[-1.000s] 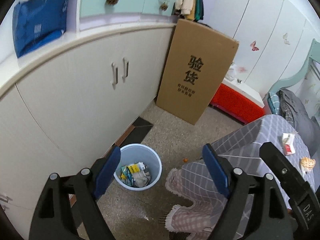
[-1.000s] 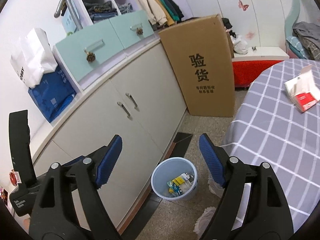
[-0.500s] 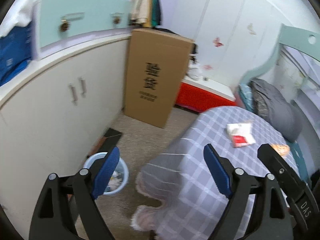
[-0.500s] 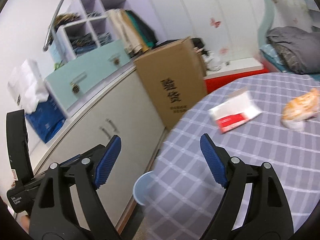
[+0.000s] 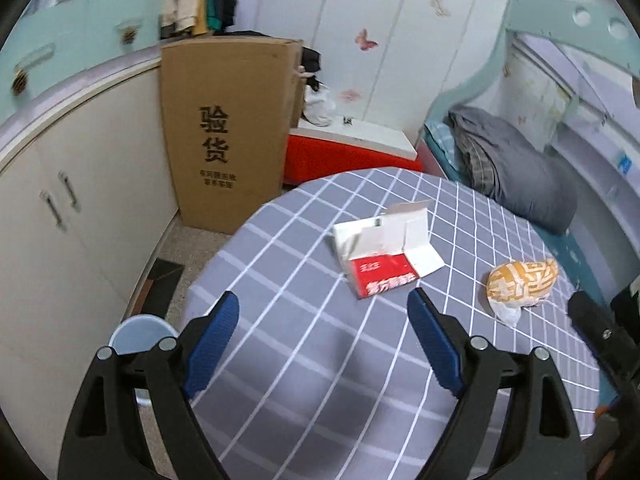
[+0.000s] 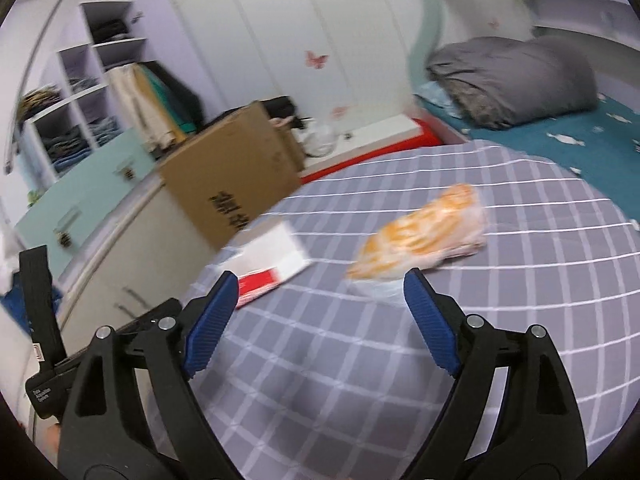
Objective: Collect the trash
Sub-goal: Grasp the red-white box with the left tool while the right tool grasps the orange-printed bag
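Note:
A round table with a grey checked cloth (image 5: 304,360) holds an opened red and white carton (image 5: 384,256) and a crumpled orange and white wrapper (image 5: 520,280). My left gripper (image 5: 322,340) is open and empty, above the cloth just in front of the carton. My right gripper (image 6: 320,320) is open and empty, above the cloth in front of the wrapper (image 6: 424,232), with the carton (image 6: 272,264) to its left. The rim of a pale blue bin (image 5: 136,332) shows on the floor left of the table.
A tall cardboard box (image 5: 224,128) leans against white cabinets (image 5: 72,208) at the left. A red and white low bench (image 5: 352,148) stands behind the table. A bed with grey bedding (image 5: 512,168) lies at the right.
Both grippers have swung right and up from the bin on the floor to above the table. The carton and wrapper now lie close in front of them. Both stay open.

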A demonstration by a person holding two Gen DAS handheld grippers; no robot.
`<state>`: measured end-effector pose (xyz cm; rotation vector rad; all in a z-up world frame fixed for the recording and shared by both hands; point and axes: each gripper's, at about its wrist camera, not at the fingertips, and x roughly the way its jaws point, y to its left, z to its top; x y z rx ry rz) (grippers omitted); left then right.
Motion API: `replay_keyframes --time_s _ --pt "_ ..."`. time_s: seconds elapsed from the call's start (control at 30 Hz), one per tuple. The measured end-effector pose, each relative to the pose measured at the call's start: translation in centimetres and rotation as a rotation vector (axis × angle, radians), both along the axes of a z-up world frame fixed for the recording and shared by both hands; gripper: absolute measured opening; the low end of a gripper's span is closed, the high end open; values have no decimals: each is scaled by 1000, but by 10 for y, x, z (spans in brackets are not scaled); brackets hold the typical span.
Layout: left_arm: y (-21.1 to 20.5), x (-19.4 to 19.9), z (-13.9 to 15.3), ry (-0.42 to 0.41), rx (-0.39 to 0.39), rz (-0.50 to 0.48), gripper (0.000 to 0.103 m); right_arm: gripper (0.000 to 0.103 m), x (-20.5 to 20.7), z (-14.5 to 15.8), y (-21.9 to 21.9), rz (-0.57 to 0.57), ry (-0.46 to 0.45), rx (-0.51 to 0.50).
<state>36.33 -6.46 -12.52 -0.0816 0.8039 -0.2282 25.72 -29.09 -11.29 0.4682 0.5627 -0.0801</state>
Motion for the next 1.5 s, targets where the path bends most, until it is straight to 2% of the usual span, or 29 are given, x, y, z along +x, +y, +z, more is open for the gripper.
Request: replay_keyframes --time_s 0.1,0.23,0.37,0.47,0.53,0.67,0.83,0.93,1.0,1.07,1.13,1.17,1.27,1.3,1.33,1.37,1.5 --pt "-18 19 -3 -4 34 -48 84 85 5 -7 -25 -50 27 8" --pt "-31 45 -9 19 35 -75 84 88 17 -13 -45 -99 71 2" --pt "-44 68 -8 -11 46 -101 84 88 31 -21 -68 -131 120 37" --pt "-51 92 -15 47 9 -180 84 90 41 -26 -82 -140 154 60" --pt "-49 104 -21 39 60 -134 84 91 54 -32 -90 -143 206 80" --pt "-50 114 -32 75 45 -166 84 91 75 -42 -90 -126 259 92" --pt "-70 113 -40 71 124 -229 84 91 92 -48 -75 -93 294 66" --pt "-76 107 -39 63 145 -248 77 91 97 -50 -67 -71 303 42" --pt "-76 103 -37 59 144 -248 66 89 100 -51 -62 -44 301 35" --pt "-73 101 -35 74 119 -242 49 78 99 -51 -59 -28 293 22" --pt "-71 97 -32 75 103 -235 41 74 98 -50 -57 -21 289 24" --pt "-69 93 -30 70 99 -229 34 69 97 -49 -56 -16 282 24" --pt "-65 85 -26 63 82 -221 27 59 91 -46 -51 -5 260 29" --pt "-64 80 -25 64 68 -222 25 58 91 -45 -49 1 256 33" --pt "-62 75 -24 63 52 -225 17 57 89 -44 -47 3 251 33" --pt "-60 70 -22 65 39 -228 14 56 86 -42 -44 5 245 31" --pt "-47 51 -11 45 20 -192 10 56 77 -33 -35 16 227 26"
